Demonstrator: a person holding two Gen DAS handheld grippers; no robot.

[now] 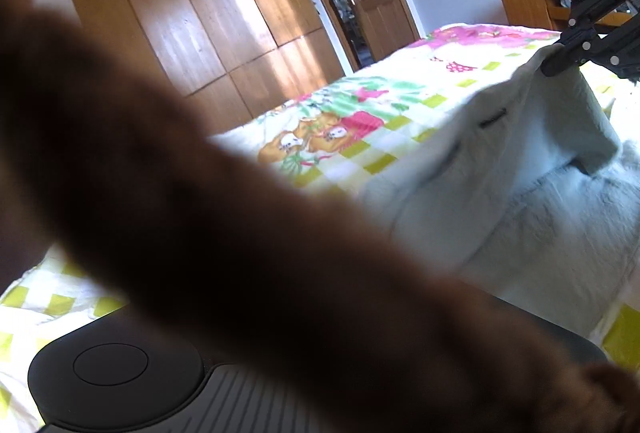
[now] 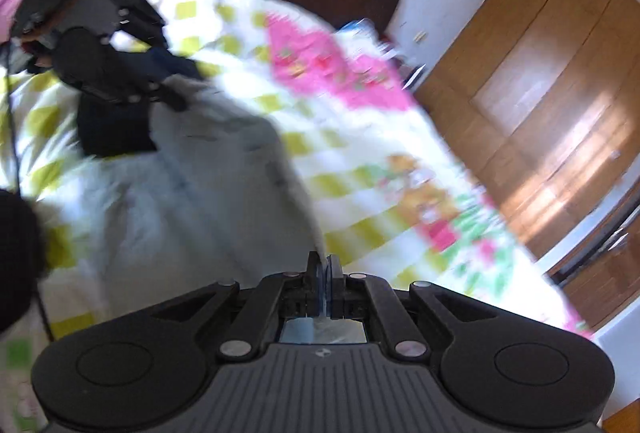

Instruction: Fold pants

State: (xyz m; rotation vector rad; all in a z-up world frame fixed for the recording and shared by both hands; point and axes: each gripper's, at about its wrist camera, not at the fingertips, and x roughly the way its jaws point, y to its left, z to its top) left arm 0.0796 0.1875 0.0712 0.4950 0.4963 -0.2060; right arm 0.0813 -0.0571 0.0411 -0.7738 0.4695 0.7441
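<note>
The right tongs [image 2: 325,265] are pointing downward, their jaws pressed nearly together and pinching a fold of pale cloth. The left tongs [image 2: 176,101] are gripping the same cloth further off. A blurred finger [image 1: 240,233] is covering the left camera.

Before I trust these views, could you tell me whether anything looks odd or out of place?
Yes: a blurred brown shape, probably a finger or arm right against the lens, covers most of the left wrist view, hiding that gripper's fingers. The right wrist view is smeared.
</note>
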